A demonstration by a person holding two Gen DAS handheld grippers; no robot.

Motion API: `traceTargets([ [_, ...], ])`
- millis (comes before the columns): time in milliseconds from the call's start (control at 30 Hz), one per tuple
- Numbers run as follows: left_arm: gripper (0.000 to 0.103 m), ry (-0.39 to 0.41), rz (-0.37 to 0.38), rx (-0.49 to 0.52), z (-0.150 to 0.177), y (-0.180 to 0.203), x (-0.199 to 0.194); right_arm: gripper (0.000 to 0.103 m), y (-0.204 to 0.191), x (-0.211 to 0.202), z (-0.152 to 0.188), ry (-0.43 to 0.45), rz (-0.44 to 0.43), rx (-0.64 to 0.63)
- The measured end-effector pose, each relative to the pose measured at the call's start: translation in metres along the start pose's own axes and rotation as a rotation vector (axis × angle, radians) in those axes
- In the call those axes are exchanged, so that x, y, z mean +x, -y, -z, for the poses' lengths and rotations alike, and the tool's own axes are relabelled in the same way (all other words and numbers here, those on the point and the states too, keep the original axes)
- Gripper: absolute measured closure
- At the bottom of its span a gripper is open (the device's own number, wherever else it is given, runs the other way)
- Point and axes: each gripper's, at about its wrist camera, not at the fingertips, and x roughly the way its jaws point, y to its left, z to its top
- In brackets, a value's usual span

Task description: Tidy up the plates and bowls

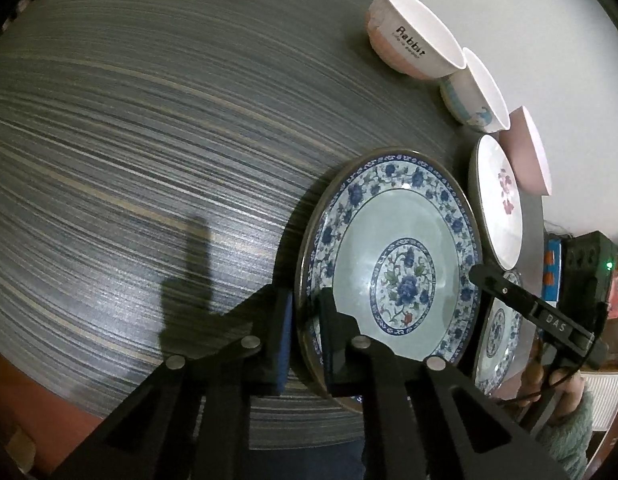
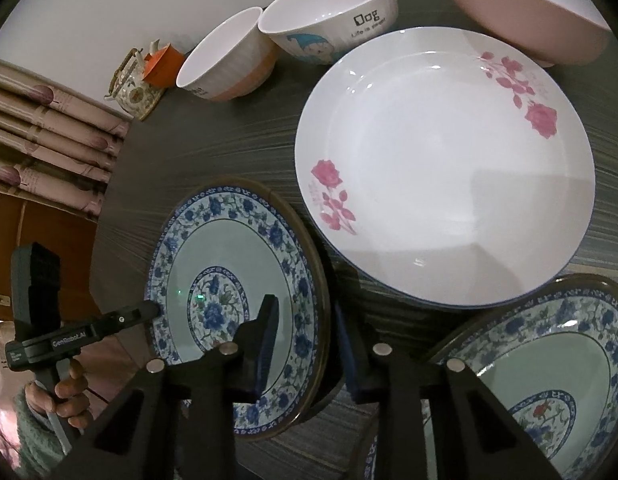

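A blue-and-white floral plate [image 1: 393,256] is held between both grippers over the dark striped table [image 1: 149,140]. My left gripper [image 1: 305,316] is shut on its near rim. My right gripper [image 2: 309,332] is shut on the opposite rim of the same plate [image 2: 229,268]; it also shows in the left wrist view [image 1: 475,274]. A second blue floral plate [image 2: 549,368] lies to the right. A white plate with pink roses [image 2: 441,168] lies behind it. A "Rabbit" bowl [image 1: 413,36], a "Dog" bowl [image 2: 333,12] and a pink bowl [image 2: 521,4] stand at the back.
A white wall [image 1: 529,20] runs behind the bowls. A patterned teapot [image 2: 133,84] and an orange box [image 2: 161,64] stand at the table's far left corner, with pink curtains [image 2: 49,128] beyond. The table edge [image 1: 89,400] is near me.
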Motion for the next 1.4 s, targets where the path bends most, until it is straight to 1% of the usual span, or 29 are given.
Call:
traceTargets([
  [133, 0.093, 0.005, -0.004, 0.015, -0.002, 0.001, 0.001, 0.081, -0.003, 0.005, -0.001, -0.001, 0.019, -0.012],
  [233, 0.093, 0.012, -0.014, 0.033, -0.002, 0.003, 0.001, 0.087, -0.002, 0.004, 0.001, 0.005, 0.034, -0.014],
  [333, 0.093, 0.022, -0.031, 0.055, -0.001, 0.004, 0.000, 0.087, -0.004, 0.004, 0.004, 0.012, 0.040, -0.012],
  [433, 0.093, 0.028, -0.038, 0.053, -0.001, 0.002, -0.002, 0.087, -0.006, 0.003, 0.006, 0.020, 0.046, -0.018],
  [733, 0.092, 0.074, -0.084, 0.061, -0.007, -0.010, -0.019, 0.087, -0.029, 0.003, 0.007, 0.046, 0.047, -0.049],
  [1067, 0.091, 0.126, -0.162, 0.066, -0.022, -0.033, -0.044, 0.087, -0.061, 0.017, 0.005, 0.056, 0.025, -0.054],
  [1400, 0.090, 0.138, -0.204, 0.044, -0.027, -0.056, -0.042, 0.087, -0.074, 0.035, 0.006, 0.047, 0.027, -0.064],
])
